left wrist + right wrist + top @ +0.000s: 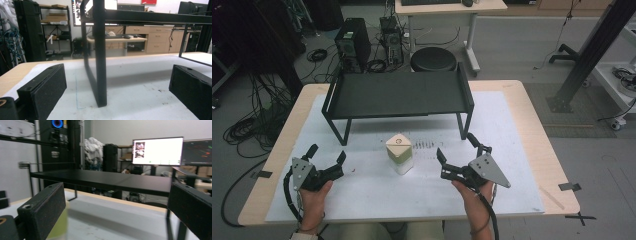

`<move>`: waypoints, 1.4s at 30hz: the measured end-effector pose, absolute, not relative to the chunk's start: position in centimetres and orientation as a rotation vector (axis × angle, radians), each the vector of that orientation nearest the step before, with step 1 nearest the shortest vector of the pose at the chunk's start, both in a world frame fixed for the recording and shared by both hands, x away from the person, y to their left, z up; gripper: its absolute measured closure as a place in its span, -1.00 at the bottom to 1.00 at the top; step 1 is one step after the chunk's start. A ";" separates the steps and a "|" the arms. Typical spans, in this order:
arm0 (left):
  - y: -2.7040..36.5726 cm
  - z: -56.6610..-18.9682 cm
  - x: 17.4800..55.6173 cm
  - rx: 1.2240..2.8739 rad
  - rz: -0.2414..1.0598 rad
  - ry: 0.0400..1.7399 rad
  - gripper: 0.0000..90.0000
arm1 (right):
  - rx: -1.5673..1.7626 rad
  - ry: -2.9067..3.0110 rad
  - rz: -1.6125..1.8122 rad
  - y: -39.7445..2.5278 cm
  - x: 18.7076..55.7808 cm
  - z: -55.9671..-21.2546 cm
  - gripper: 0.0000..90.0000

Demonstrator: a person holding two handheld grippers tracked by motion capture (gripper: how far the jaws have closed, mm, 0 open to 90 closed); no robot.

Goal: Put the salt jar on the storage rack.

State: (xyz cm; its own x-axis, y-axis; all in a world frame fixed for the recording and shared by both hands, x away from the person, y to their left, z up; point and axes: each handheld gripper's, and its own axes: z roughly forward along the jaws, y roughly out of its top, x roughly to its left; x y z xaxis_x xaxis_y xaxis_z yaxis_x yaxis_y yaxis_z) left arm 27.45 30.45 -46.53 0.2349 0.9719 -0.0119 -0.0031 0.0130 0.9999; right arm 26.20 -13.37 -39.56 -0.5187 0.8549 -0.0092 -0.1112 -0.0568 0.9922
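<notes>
Carton point(399, 153) stands upright at table centre, before shelf point(397, 95). Your right gripper point(457, 154): jaws spread, empty, nearer; carton lies just to its left. Your left gripper point(328, 156): jaws spread, empty, farther off.

A black metal shelf rack point(397, 95) stands on the white mat point(512, 150) at the table's point(532, 120) far half. Beyond it: round black stool point(433, 59), computer tower point(353, 44), floor cables point(247, 125).

A lab: computer towers point(353, 44), tangled floor cables point(249, 127), lit monitor point(157, 151).
</notes>
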 end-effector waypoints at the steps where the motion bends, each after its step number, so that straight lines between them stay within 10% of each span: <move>1: 30.5 -46.5 27.5 1.300 1.026 1.035 -0.96 | 0.815 1.493 1.678 -13.0 26.1 -39.4 -0.96; 42: 30.5 -46.5 27.4 1.300 1.026 1.033 -0.96 | 0.648 1.696 1.726 -5.2 26.2 -41.5 -0.97</move>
State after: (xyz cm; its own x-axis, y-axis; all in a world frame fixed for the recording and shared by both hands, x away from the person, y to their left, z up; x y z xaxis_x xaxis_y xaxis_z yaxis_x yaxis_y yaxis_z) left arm 27.42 30.46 -46.53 0.2366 0.9716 -0.0109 -0.0043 0.0122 0.9999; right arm 26.17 -5.25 -41.51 -0.6834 0.7256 -0.0808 -0.0938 0.0224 0.9953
